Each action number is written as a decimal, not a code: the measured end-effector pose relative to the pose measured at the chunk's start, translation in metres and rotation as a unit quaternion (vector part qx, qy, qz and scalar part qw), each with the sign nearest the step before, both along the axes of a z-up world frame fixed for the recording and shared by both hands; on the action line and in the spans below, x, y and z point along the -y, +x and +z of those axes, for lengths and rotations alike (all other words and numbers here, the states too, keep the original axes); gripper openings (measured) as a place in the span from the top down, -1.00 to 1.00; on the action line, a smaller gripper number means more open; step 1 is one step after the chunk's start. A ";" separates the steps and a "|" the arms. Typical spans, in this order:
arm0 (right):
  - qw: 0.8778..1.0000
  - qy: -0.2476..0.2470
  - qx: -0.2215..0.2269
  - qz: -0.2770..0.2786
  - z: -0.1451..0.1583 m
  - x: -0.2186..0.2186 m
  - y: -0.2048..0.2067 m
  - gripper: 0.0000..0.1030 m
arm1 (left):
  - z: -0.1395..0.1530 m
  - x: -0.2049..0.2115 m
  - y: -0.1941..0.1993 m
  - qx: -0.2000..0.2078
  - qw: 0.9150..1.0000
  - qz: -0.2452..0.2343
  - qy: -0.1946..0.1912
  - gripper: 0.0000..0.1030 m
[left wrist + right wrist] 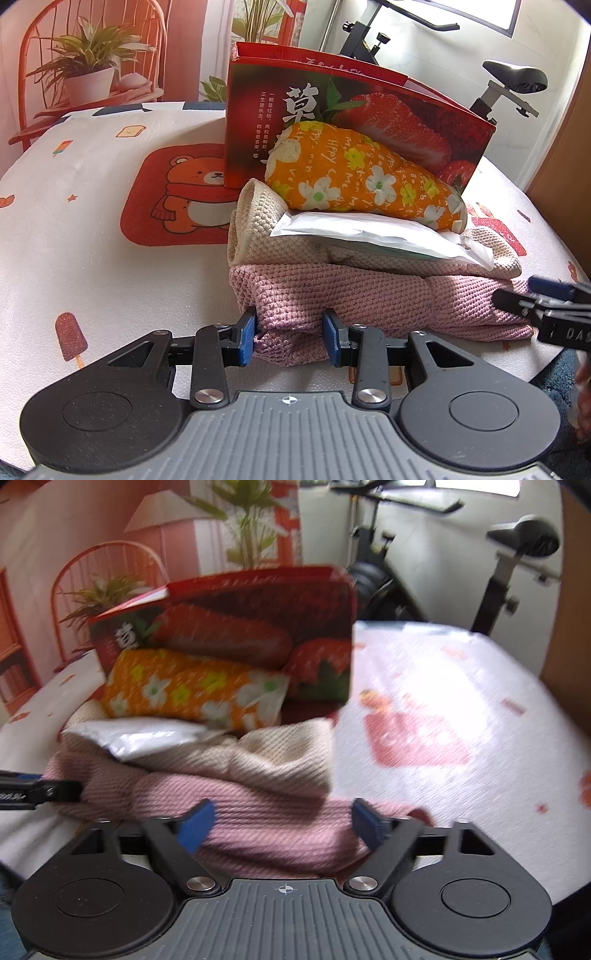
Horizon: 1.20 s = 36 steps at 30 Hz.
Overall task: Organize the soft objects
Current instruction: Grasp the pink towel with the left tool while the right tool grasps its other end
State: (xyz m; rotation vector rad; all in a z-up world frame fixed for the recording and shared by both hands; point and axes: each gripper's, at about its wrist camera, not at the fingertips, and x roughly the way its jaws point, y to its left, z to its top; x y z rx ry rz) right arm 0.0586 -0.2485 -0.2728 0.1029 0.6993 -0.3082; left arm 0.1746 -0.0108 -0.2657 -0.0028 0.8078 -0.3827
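A stack of soft things lies on the table. A folded pink knit cloth [369, 295] is at the bottom, a cream knit cloth [255, 236] on it, then a silver-white pouch [369, 234] and an orange flowered bundle [354, 173] on top. My left gripper [290, 338] is shut on the pink cloth's front left fold. My right gripper [282, 825] has its jaws wide apart around the pink cloth's [273, 819] right end; it also shows at the right edge of the left wrist view [554, 306]. The right wrist view is blurred.
A red strawberry-print box [369, 107] stands open behind the stack, touching the orange bundle. The table wears a white cartoon-print cover [92, 229]. An exercise bike [509, 85] stands behind the table. A potted plant [88, 70] sits on a red chair at the back left.
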 end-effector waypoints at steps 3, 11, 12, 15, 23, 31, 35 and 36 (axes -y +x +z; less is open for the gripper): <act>1.000 -0.009 0.000 -0.014 0.000 0.004 0.000 -0.82 | 0.000 0.000 0.000 0.000 1.000 0.000 -0.001 0.26; 0.999 0.027 -0.027 -0.022 -0.016 0.014 0.006 -0.89 | 0.000 -0.001 0.000 -0.002 1.000 0.001 -0.006 0.26; 0.999 0.030 -0.028 -0.019 -0.016 0.013 0.006 -0.89 | 0.000 -0.001 0.000 -0.002 1.000 0.001 -0.005 0.26; 0.998 0.049 -0.025 -0.006 -0.015 0.010 0.005 -0.84 | 0.000 -0.001 0.000 -0.001 1.000 0.001 -0.004 0.26; 0.998 0.061 -0.021 0.005 -0.013 0.009 0.002 -0.62 | 0.001 0.000 -0.001 0.000 1.000 0.001 0.001 0.26; 0.998 0.055 -0.028 0.013 -0.011 0.005 0.004 -0.42 | 0.001 0.001 0.000 0.000 1.000 0.000 0.003 0.26; 0.999 0.036 -0.015 -0.003 0.001 0.004 -0.003 -0.43 | 0.001 0.000 0.000 -0.003 1.000 0.000 0.000 0.26; 1.000 0.022 -0.015 -0.013 0.003 0.004 -0.004 -0.63 | 0.001 -0.001 0.000 -0.003 1.000 0.000 0.000 0.26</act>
